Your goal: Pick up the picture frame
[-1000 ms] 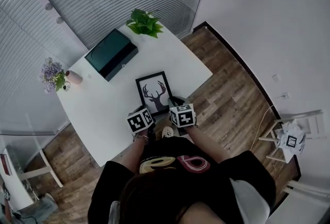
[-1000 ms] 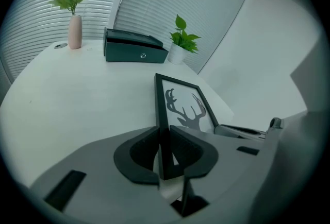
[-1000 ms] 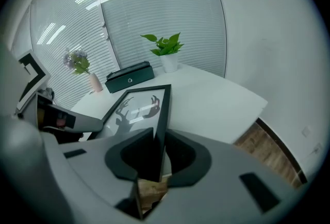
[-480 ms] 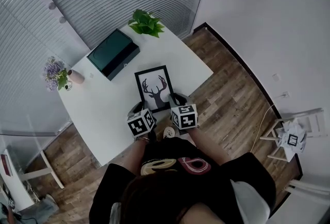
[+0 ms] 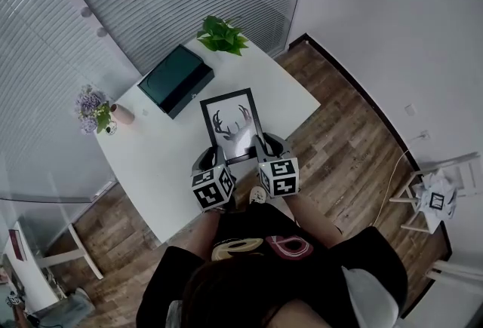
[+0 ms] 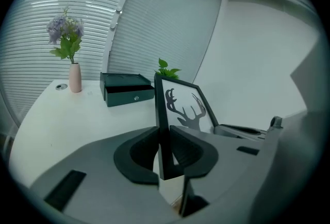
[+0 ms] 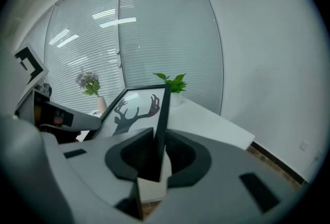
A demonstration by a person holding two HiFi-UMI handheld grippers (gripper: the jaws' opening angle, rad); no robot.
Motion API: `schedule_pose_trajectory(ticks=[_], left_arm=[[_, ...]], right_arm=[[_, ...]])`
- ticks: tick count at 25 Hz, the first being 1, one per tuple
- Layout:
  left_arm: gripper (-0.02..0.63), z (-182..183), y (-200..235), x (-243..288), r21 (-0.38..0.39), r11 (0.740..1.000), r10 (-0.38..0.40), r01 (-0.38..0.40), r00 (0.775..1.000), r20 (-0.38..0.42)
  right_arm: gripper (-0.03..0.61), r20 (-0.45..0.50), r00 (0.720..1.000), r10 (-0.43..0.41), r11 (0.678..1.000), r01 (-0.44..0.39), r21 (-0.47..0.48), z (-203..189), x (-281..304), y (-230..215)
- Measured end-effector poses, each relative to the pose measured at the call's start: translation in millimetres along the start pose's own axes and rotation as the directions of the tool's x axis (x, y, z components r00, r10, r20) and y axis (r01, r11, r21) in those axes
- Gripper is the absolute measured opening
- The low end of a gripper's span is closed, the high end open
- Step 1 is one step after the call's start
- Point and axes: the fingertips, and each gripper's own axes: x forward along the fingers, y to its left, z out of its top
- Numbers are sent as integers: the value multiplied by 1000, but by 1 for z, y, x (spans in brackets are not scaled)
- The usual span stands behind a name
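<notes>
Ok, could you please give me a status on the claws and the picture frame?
Left claw and right claw both shut on picture frame, one each side. Frame tilted over table. Box, vase, plant beyond, apart.

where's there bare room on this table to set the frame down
Widest bare patch: the table's near-left stretch, between the flower vase, the dark box and the near edge. A smaller one: the right corner, between the plant and the picture frame. The far edge, with vase, box and plant, is crowded.
</notes>
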Motion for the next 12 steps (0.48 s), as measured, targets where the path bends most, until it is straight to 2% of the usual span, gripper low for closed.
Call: schedule_pose_trajectory(ticks=[5,12], left_arm=[[77,33,-4,-20,33,999,-19,15,994,106],[77,71,-9,-50,89,995,-59,39,970,236]], right_arm=[[83,95,995,-15,1000,17,-21,34,-10,9],[81,229,973,-33,998,43,-42,78,-31,24]])
